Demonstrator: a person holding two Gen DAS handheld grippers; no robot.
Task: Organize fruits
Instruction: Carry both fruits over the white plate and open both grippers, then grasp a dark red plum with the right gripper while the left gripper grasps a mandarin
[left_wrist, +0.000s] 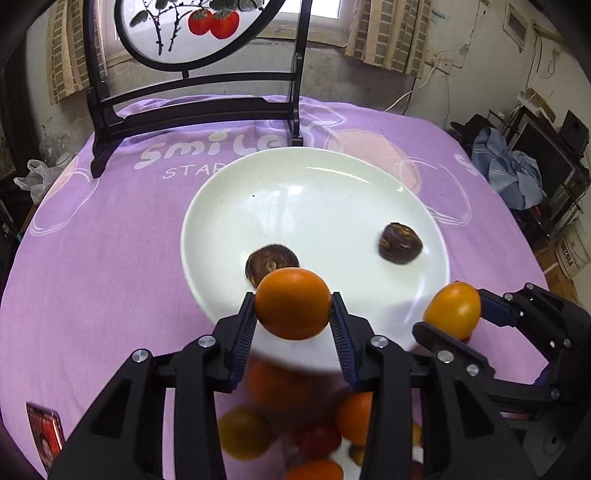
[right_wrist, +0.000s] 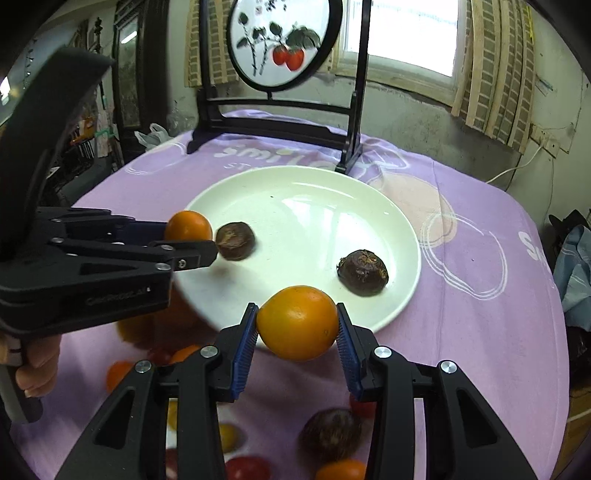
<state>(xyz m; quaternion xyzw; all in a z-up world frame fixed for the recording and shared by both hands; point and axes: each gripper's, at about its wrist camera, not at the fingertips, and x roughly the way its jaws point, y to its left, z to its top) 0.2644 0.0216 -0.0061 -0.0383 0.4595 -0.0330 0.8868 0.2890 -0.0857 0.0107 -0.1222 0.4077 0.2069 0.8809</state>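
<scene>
left hand-held gripper (left_wrist: 293, 314) clamps an orange fruit (left_wrist: 293, 302) over the white plate (left_wrist: 314, 177) holding two brown fruits (left_wrist: 400, 243).

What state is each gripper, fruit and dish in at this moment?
left gripper: shut on an orange fruit, above the plate's near edge
right gripper: shut on a yellow-orange fruit
white plate: holds two dark brown fruits
loose fruits: on the purple cloth, unsorted

Looks like we're in somebody's lived-in home: a round table under a purple cloth (left_wrist: 110, 258), with a painted persimmon screen (right_wrist: 280, 48) at its far edge. Behind it we see a curtained window (right_wrist: 406, 37), scuffed walls and clutter (left_wrist: 517, 173) piled beside the table.
</scene>
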